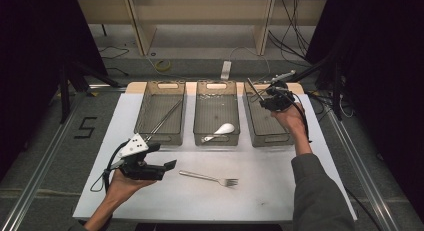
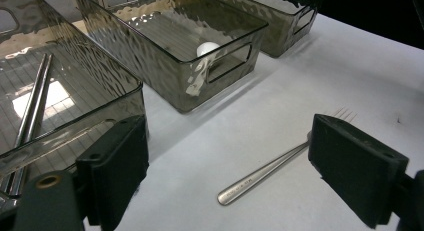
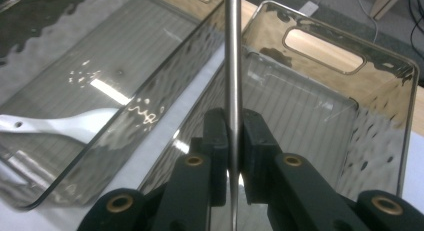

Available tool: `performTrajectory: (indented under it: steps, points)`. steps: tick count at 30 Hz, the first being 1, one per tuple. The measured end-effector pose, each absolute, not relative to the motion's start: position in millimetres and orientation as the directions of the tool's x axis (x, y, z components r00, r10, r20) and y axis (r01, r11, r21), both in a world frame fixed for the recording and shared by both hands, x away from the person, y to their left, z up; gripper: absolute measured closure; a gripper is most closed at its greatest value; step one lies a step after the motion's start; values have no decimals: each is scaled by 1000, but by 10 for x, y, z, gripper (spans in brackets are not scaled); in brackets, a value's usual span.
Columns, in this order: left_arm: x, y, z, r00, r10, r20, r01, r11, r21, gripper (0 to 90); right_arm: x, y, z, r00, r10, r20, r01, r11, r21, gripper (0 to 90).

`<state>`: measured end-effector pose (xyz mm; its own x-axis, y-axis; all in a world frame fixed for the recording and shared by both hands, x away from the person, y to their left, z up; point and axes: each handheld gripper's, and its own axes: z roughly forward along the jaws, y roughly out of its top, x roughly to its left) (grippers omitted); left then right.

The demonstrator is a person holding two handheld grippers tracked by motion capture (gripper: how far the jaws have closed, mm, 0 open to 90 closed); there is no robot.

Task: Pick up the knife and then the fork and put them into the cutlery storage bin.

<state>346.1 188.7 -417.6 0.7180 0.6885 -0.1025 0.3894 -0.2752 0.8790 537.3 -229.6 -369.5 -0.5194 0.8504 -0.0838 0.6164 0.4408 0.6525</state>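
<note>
A white table (image 1: 150, 201) stood on a grey floor (image 1: 40, 141) marked with a black "5" (image 1: 86, 127), and metal rails (image 1: 30, 191) ran along both its sides. Beyond it stood a pale wooden shelf (image 1: 200, 21), with cables (image 1: 295, 36), a power strip (image 1: 226, 69) and a tape roll (image 1: 162, 66) on the floor. Black curtains (image 1: 35, 41) darkened both sides.

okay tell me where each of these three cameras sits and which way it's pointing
High view: above the person's side, looking forward and down at the white table, three bins, both forearms and grippers.
Left gripper view: on the left gripper, open jaws framing the fork.
Right gripper view: on the right gripper, jaws clamping a thin metal rod above the right bin.
Shared: the high and left gripper views both show the fork.
</note>
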Motion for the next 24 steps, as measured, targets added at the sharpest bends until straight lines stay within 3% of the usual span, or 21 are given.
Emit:
performTrajectory:
  steps: [24]
  points:
    - [3464,1879,-4176,722,684,-101,388,-280,878,160,5717,-2294,-3950,-434,899,-63,708,384,593,828]
